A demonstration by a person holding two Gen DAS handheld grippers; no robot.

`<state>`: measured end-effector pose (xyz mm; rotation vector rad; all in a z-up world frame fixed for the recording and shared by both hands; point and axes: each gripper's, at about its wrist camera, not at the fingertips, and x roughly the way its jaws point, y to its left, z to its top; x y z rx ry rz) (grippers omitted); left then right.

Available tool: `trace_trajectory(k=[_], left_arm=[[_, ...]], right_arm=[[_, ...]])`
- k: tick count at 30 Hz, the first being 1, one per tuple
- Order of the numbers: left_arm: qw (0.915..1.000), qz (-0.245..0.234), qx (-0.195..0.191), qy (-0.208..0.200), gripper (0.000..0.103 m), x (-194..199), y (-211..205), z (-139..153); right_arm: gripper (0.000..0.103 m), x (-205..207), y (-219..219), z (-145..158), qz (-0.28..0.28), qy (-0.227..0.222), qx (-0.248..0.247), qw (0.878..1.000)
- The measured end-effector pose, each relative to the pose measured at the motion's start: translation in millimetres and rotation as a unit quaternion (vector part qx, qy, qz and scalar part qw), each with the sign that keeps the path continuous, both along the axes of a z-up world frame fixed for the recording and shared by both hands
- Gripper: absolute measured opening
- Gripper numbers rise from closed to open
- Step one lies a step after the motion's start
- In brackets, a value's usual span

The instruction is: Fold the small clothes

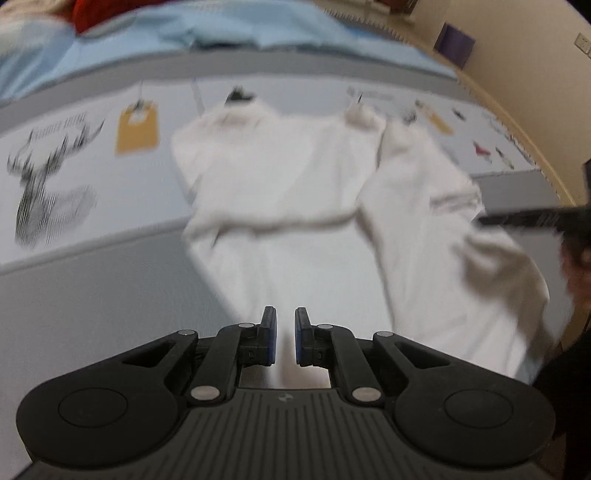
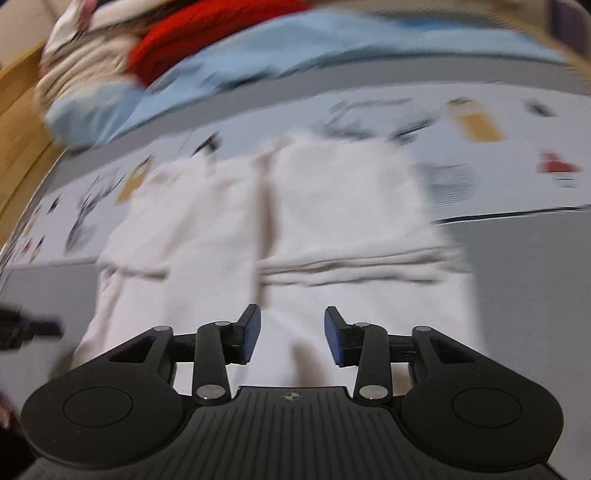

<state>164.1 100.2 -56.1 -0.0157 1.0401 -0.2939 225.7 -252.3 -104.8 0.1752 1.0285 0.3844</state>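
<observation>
The white cotton garment (image 1: 295, 173) lies spread on the pale printed bed cover (image 1: 92, 177), its long axis running from the two grippers away toward the light blue bedding (image 1: 221, 33) heaped at the far edge. It looks like a small pair of trousers or a one-piece: two long lobes side by side, parted by a seam or gap down the middle, and a fold ridge crossing both lobes about halfway along. The fabric is plain white, soft and a little rumpled, and motion blur hides any finer detail. On the side nearer the beige wall (image 1: 517, 74) one lobe bulges and sags over the cover's grey border.

The left gripper (image 1: 284, 334) hangs just above the garment's near end, its blue-padded jaws drawn close with only a narrow slot between them and no cloth in that slot. The right gripper (image 2: 291, 332) hovers over the same near end, beside the middle seam, its jaws standing well apart with nothing between them.

Past the garment, on the printed cover, a mustard tag shape (image 1: 137, 127) sits among black sketch prints. Beyond the blue bedding a red cloth (image 2: 207, 33) lies bunched against striped fabric. I see no baskets or boxes holding anything.
</observation>
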Motion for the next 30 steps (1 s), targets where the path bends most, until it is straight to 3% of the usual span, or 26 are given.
trace_trajectory(k=[5,7,8,9,13,16,18,19,20,21,27,28,30], left_arm=[[0.9991,-0.012,0.013,-0.038,0.029,30.8,-46.6,1.6],[0.9984,-0.022,0.026,-0.046,0.037,44.7,-61.8,-5.0],[0.9978,-0.028,0.039,-0.046,0.045,53.1,-69.9,-10.2],[0.9973,-0.033,0.05,-0.042,0.051,60.8,-75.3,-16.2],[0.9941,-0.061,0.083,-0.034,0.052,79.9,-97.2,-36.8],[0.9919,-0.078,0.095,-0.031,0.052,89.4,-106.4,-51.7],[0.9898,-0.089,0.108,-0.029,0.049,95.1,-112.5,-59.9],[0.9888,-0.094,0.113,-0.026,0.043,98.2,-114.5,-63.0],[0.9877,-0.098,0.12,-0.024,0.017,102.2,-115.2,-64.3],[0.9872,-0.097,0.124,-0.025,0.012,105.1,-113.1,-63.2],[0.9911,-0.001,0.102,-0.085,0.007,121.9,-39.1,-11.9],[0.9894,0.034,0.107,-0.093,0.007,124.5,-15.8,-5.0],[0.9781,0.14,0.125,-0.09,0.007,128.7,41.9,3.0]], right_arm=[[0.048,23.1,42.2,-40.1,0.039,0.052,-0.022,0.998],[0.047,23.3,52.2,-41.5,0.059,0.035,-0.031,0.997],[0.028,21.4,53.5,-38.9,0.069,0.028,-0.028,0.997],[0.002,23.7,52.9,-35.7,0.079,0.024,-0.013,0.997],[0.001,36.7,40.3,-14.8,0.078,-0.005,0.012,0.997],[0.001,49.4,11.3,12.0,0.037,-0.038,0.03,0.998],[0.001,57.8,-14.7,29.2,-0.002,-0.059,0.029,0.998],[0.001,62.5,-28.9,36.2,-0.024,-0.068,0.03,0.997],[0.001,67.3,-46.2,42.1,-0.05,-0.074,0.033,0.995],[0.001,71.2,-60.0,43.8,-0.072,-0.079,0.031,0.994],[0.001,97.2,-169.7,51.2,-0.242,-0.103,-0.003,0.965],[0.001,94.8,-190.5,49.9,-0.268,-0.107,-0.008,0.957],[0.001,99.1,-224.0,45.7,-0.322,-0.111,-0.031,0.94]])
